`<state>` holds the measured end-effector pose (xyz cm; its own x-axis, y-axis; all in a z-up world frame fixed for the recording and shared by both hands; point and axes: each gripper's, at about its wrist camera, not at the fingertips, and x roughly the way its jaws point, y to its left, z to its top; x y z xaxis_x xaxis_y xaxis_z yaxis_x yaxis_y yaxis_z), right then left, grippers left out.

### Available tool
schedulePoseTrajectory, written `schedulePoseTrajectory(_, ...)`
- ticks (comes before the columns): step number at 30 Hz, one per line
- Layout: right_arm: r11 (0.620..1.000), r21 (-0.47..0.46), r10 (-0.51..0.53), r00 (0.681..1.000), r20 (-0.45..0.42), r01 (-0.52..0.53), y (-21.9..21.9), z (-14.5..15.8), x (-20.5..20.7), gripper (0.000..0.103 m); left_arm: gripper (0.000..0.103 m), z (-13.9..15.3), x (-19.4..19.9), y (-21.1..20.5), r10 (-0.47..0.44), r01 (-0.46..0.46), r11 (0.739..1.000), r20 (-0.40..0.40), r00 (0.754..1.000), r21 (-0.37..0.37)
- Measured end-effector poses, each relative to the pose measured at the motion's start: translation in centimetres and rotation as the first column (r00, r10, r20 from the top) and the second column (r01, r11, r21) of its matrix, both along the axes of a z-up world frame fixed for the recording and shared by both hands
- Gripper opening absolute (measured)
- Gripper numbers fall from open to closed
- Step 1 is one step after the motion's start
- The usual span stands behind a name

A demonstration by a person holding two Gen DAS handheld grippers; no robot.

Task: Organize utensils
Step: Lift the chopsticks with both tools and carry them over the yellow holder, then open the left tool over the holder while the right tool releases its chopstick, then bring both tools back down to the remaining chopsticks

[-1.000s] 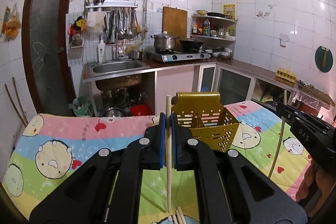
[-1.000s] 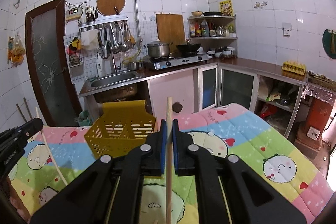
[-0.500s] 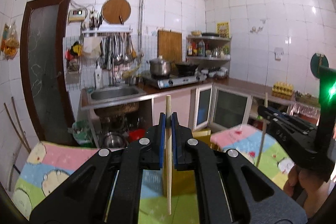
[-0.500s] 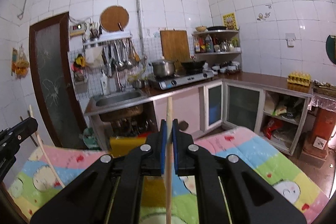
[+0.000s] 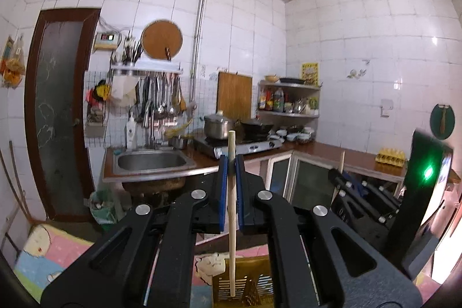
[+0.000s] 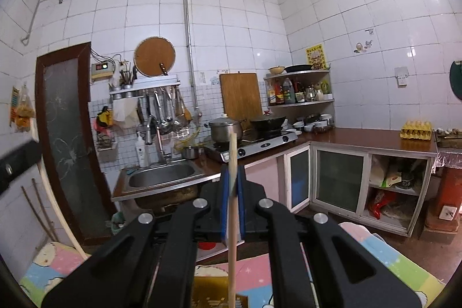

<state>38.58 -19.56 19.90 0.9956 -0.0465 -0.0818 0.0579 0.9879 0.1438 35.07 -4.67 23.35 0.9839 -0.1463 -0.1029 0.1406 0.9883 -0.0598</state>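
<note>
Left wrist: two grippers, left gripper [image 5: 231, 163] and right gripper [image 5: 336, 173], one chopstick [image 5: 232, 221] each.

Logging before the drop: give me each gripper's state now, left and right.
Left gripper: closed on a wooden chopstick, held upright.
Right gripper: closed on another wooden chopstick, also upright.

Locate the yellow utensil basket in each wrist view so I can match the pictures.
Left wrist view: yellow utensil basket at the bottom centre, under the left tool, with the held chopstick hanging over it.
Right wrist view: only a strip of the basket shows at the bottom edge, left of that tool's chopstick.
Shared landmark: the steel sink.
</note>
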Motion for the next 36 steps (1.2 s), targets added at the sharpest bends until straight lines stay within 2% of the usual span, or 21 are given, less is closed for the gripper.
schedulePoseTrajectory(6, 1.000, -0.021, 0.013, 0.994, -0.112, -0.016, -0.2, -6.1, 2.5, 0.006, 0.004, -7.7, 4.2, 0.3, 0.021, -0.022, 1.000, -0.143, 0.990, -0.007)
schedulePoseTrajectory(9, 0.999, -0.023, 0.041, 0.985, -0.170, -0.046, -0.7, -8.2, 3.0, 0.006, 0.004, -9.8, 4.8, 0.6, 0.037, -0.034, 0.999, -0.176, 0.984, 0.019)
schedulePoseTrajectory(12, 0.996, -0.023, 0.084, 0.974, -0.213, -0.091, -0.9, -9.0, 2.9, 0.008, 0.004, -10.3, 4.4, 1.3, 0.036, -0.030, 0.999, -0.194, 0.980, 0.030)
schedulePoseTrajectory(13, 0.995, -0.031, 0.086, 0.970, -0.226, -0.096, -0.9, -9.0, 2.8, 0.014, 0.008, -10.0, 4.1, 1.6, 0.043, -0.038, 0.999, -0.186, 0.982, 0.031)
schedulePoseTrajectory(14, 0.995, -0.042, 0.080, 0.967, -0.241, -0.093, -1.0, -8.8, 2.7, 0.022, 0.015, -9.6, 3.7, 1.9, 0.050, -0.044, 0.998, -0.180, 0.982, 0.035)
schedulePoseTrajectory(15, 0.996, -0.050, 0.064, 0.968, -0.244, -0.079, -1.4, -8.5, 2.2, 0.050, 0.039, -9.1, 3.1, 2.3, 0.056, -0.050, 0.998, -0.181, 0.982, 0.039)
schedulePoseTrajectory(16, 0.997, -0.057, 0.039, 0.972, -0.232, -0.053, -1.8, -8.0, 1.4, 0.064, 0.061, -8.7, 2.5, 2.8, 0.069, -0.063, 0.997, -0.172, 0.983, 0.037)
schedulePoseTrajectory(17, 0.997, -0.063, 0.024, 0.973, -0.229, -0.039, -2.1, -7.6, 0.6, 0.064, 0.067, -8.2, 1.6, 3.3, 0.091, -0.087, 0.996, -0.150, 0.985, 0.034)
schedulePoseTrajectory(19, 0.997, -0.073, -0.002, 0.970, -0.241, -0.016, -2.6, -7.0, -1.0, 0.064, 0.089, -7.1, -0.3, 4.3, 0.127, -0.122, 0.991, -0.116, 0.985, 0.050)
schedulePoseTrajectory(21, 0.997, -0.080, -0.024, 0.966, -0.258, 0.003, -3.2, -6.9, -2.8, 0.064, 0.098, -6.4, -1.7, 5.0, 0.151, -0.145, 0.988, -0.107, 0.983, 0.060)
schedulePoseTrajectory(23, 0.996, -0.086, -0.037, 0.958, -0.283, 0.013, -3.6, -7.2, -4.9, 0.064, 0.098, -5.9, -3.3, 5.6, 0.174, -0.167, 0.983, -0.098, 0.980, 0.073)
schedulePoseTrajectory(28, 0.998, -0.057, -0.032, 0.931, -0.365, 0.011, -4.2, -10.1, -9.3, 0.064, 0.098, -7.1, -6.1, 7.1, 0.179, -0.169, 0.983, -0.180, 0.967, 0.069)
schedulePoseTrajectory(33, 0.998, -0.059, -0.053, 0.898, -0.436, 0.031, -4.1, -14.6, -12.7, 0.064, 0.098, -10.7, -7.5, 7.6, 0.173, -0.152, 0.984, -0.271, 0.947, 0.096)
schedulePoseTrajectory(36, 0.999, -0.042, -0.047, 0.873, -0.486, 0.031, -4.1, -17.3, -13.5, 0.064, 0.098, -13.7, -7.9, 7.7, 0.171, -0.141, 0.984, -0.340, 0.925, 0.111)
